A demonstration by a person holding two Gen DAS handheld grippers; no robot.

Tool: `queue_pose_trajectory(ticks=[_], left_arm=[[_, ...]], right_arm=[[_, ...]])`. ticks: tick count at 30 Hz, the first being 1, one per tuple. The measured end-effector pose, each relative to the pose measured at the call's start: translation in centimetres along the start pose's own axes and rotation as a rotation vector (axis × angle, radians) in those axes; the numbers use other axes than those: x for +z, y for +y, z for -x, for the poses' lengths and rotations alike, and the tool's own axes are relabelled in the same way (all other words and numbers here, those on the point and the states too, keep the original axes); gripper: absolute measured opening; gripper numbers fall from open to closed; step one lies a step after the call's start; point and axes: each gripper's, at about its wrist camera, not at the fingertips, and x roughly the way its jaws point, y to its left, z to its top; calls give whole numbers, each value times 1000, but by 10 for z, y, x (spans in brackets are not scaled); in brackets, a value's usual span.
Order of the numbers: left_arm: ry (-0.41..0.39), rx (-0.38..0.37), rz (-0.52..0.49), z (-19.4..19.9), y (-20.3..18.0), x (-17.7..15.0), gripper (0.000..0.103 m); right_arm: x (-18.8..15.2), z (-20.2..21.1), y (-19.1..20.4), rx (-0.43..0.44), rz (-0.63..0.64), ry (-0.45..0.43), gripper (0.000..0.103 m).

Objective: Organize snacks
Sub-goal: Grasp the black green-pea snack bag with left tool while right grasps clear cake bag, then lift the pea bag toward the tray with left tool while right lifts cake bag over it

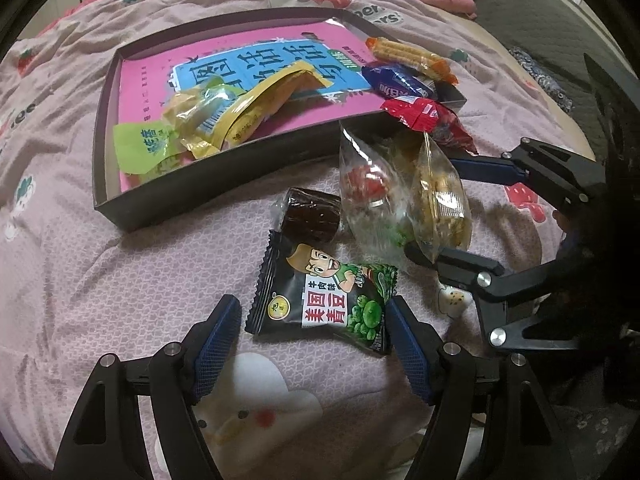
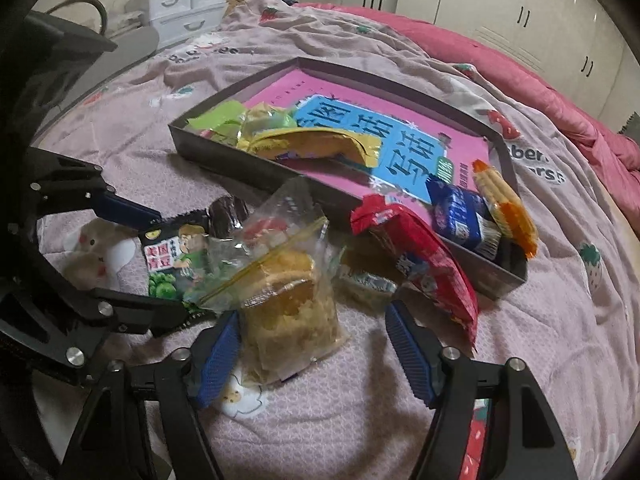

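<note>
A black green-pea packet (image 1: 320,300) lies flat on the bedspread between the fingers of my left gripper (image 1: 312,308), which is open; the right pad is at the packet's edge and the left pad is clear of it. My right gripper (image 2: 312,314) is open around a clear bag holding a yellow pastry (image 2: 288,308). Its left pad touches the bag and its right pad stands apart. Beside these lie a brown cake in clear wrap (image 1: 312,216), a clear candy bag (image 1: 372,188) and a red packet (image 2: 420,264) leaning over the dark tray (image 1: 200,196).
The tray holds a pink book (image 2: 360,100), yellow and green wrappers (image 1: 208,120), a blue packet (image 2: 460,212) and a biscuit stick pack (image 2: 500,200). A small green-white packet (image 2: 368,280) lies by the red one. A red blanket (image 2: 520,64), wardrobes and white drawers (image 2: 188,4) lie beyond.
</note>
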Motion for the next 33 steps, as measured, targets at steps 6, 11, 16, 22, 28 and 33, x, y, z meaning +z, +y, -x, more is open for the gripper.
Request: queue_pose_trajectory(ticks=[6,11,16,22,28,33], left_arm=[[4,5,-7,-4,-2,1,76],[-3,12,-7,-7,-5,1,76],[-3,15,3,-8,-4,1,67],[-8,10,9,-3,-2,1,48],[-22,3,-3,7,-1,-1,32],[-45,-23,6,20,1,-1,26]], right_arm=[[0,3,3,48,9,-12,46],[1,18,-13,98,-83,-62,46],[3,29,-24,130,-143,-105,46],[5,35,-32,153,-190,-135,46],[6,40,-37,171,-223,-161,46],[7,44,-40,181,-239,-178,46]])
